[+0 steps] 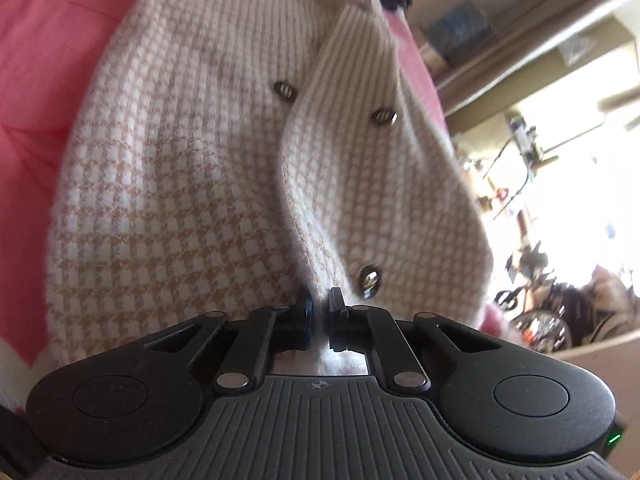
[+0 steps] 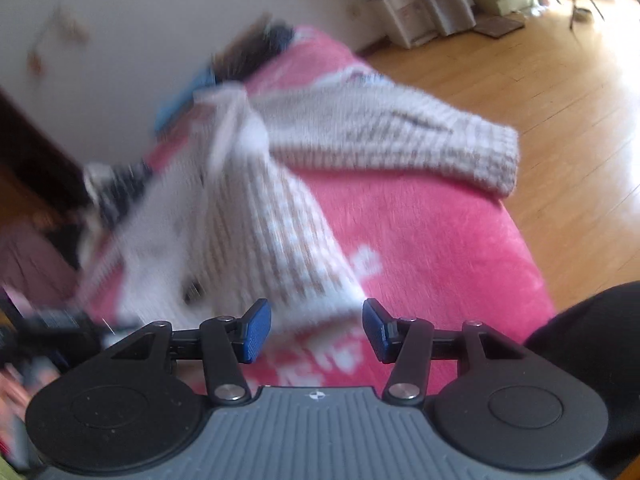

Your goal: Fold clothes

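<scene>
My left claw (image 1: 320, 304) is pinched tight on the front edge of the houndstooth cardigan (image 1: 192, 168), low down by the hem and just beside the lowest metal button (image 1: 369, 276). I judge I hold it there because the placket edge gives a firm line to carry one front panel over the other. That panel stands up in a soft ridge running away from my fingertips, while the other panel lies flat.

My right claw (image 2: 317, 330) hangs wide open with nothing between its blue pads (image 2: 256, 330). It hovers over the pink blanket (image 2: 420, 240) at the near end of the garment, free, I reckon, to take a sleeve or another edge.

The cardigan lies spread on the pink blanket on the bed, close to its edge beside the wooden floor (image 2: 540, 80). It is a thick, fuzzy knit in cream and tan check, with ribbed trim along the front and dark metal buttons. One sleeve (image 2: 400, 136) stretches out sideways toward the floor side, its cuff near the bed's edge. The right view is blurred, so finer detail there I cannot tell.
</scene>
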The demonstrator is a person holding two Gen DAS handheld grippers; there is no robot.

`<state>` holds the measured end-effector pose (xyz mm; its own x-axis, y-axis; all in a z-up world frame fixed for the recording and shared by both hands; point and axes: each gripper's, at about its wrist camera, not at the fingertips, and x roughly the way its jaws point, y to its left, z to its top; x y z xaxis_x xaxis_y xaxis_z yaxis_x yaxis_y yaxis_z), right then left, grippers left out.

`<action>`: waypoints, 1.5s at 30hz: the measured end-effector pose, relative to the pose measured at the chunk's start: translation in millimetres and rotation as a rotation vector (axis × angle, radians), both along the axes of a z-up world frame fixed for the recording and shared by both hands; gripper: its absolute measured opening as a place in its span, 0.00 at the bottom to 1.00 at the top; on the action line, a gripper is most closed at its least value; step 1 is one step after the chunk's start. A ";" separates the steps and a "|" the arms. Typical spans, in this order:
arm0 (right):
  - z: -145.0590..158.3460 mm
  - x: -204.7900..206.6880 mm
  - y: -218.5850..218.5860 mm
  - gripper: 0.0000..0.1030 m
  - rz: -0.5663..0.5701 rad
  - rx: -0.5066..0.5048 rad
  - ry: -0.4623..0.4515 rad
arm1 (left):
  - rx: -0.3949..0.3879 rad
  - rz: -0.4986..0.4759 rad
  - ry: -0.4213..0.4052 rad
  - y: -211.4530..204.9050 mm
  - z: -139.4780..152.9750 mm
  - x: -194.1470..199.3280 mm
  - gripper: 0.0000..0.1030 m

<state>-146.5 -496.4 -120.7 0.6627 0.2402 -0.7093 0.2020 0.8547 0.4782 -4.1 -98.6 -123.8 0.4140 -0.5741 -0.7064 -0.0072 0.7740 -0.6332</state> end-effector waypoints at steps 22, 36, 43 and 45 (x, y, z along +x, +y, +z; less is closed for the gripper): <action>0.9 11.5 55.4 0.51 0.092 -0.303 0.040 | 0.048 -0.085 0.035 1.0 -10.1 -2.3 0.06; 44.3 20.8 183.0 0.51 0.605 -0.449 -0.279 | 0.478 -0.211 -0.110 3.7 -7.6 -18.6 0.15; 0.3 48.8 244.4 0.24 0.783 -0.658 -0.238 | 0.673 -0.339 -0.149 -3.7 -20.6 -26.3 0.17; -4.0 54.6 241.4 0.11 0.754 -0.647 -0.220 | 0.712 -0.377 -0.141 -8.2 -24.5 -25.8 0.17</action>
